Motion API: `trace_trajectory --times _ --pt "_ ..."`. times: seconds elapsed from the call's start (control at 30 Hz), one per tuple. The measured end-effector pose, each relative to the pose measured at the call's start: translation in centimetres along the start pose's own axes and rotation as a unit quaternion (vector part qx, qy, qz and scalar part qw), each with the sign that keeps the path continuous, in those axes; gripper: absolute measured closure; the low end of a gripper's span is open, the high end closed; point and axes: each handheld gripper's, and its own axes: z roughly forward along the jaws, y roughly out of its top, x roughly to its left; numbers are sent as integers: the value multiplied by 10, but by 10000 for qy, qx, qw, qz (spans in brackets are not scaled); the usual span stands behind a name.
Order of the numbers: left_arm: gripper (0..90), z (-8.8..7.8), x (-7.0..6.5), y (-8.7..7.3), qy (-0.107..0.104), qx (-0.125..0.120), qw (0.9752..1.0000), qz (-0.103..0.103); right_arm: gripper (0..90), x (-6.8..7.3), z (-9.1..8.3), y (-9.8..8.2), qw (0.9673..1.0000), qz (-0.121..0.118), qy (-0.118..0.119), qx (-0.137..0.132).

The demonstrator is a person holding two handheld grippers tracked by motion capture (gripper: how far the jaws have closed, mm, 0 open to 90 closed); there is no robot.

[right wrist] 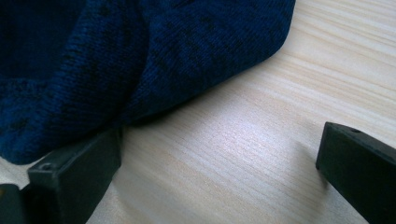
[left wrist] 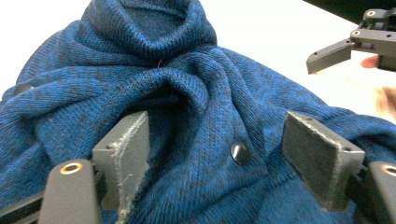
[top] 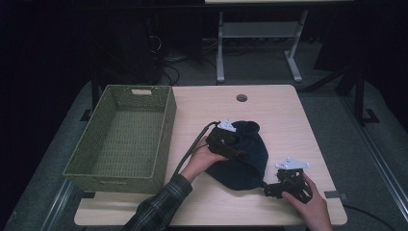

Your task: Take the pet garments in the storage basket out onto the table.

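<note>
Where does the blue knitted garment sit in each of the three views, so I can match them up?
High view: blue knitted garment bunched on the table's right half, between the two tongs.
Left gripper view: it covers most of the picture, under the open jaws.
Right gripper view: upper left, its edge by the left jaw.
Shared landmark: the pale wood table.

A lab-like workroom — dark curtains, loose floor cables (top: 168,65), a bare wooden table (top: 279,120) — a white metal stand (top: 260,43) behind.

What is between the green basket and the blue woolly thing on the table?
Just bare table, seen in the high view. Nothing lies between the green woven basket and the crumpled dark blue knitted garment.
</note>
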Motion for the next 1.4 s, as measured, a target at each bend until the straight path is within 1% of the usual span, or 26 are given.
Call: trace_trajectory --times 0.13,0.23,0.33,0.57,0.7,0.77,0.87,0.9,0.93,1.03,1.07,1.17,1.2,1.23,1.33,1.37,1.4 --pt "212 -9 -4 0 62 -48 10000 37 0 0 0 0 10000 -12 -8 5" --pt "212 -18 -7 -1 110 -47 9999 113 0 0 0 0 10000 -4 -3 2" --pt "212 -28 -9 -4 183 -98 9996 170 0 0 0 0 10000 -2 -1 4" --pt "212 -44 -15 -14 306 -126 9993 169 0 0 0 0 10000 -11 -2 6" --pt "212 -54 -18 -23 389 -119 9990 161 0 0 0 0 10000 -17 2 7" --pt "212 -58 -20 -27 428 -135 9989 126 0 0 0 0 10000 -6 -2 10" --pt "212 -64 -23 -34 501 -93 9986 124 0 0 0 0 10000 -19 2 5" --pt "212 -66 -24 -36 529 -95 9985 132 0 0 0 0 10000 13 5 21" --pt "212 -68 -27 -39 569 -140 9982 81 0 0 0 0 10000 -6 0 12" --pt "212 -73 -30 -46 627 -80 9979 129 0 0 0 0 10000 -5 2 12" --pt "212 -75 -32 -49 674 -53 9976 140 0 0 0 0 10000 -4 1 12" --pt "210 -78 -37 -59 758 -30 9971 100 0 0 0 0 10000 -8 0 10" --pt "209 -80 -38 -62 788 24 9968 138 0 0 0 0 10000 -6 0 9" --pt "208 -80 -39 -65 798 17 9967 120 0 0 0 0 10000 -10 1 9" --pt "202 -81 -43 -75 871 171 9959 185 0 0 0 0 10000 -8 0 10" --pt "199 -81 -43 -78 894 240 9955 179 0 0 0 0 10000 -12 1 10" --pt "192 -81 -44 -79 899 247 9955 136 0 0 0 0 10000 -10 0 9"
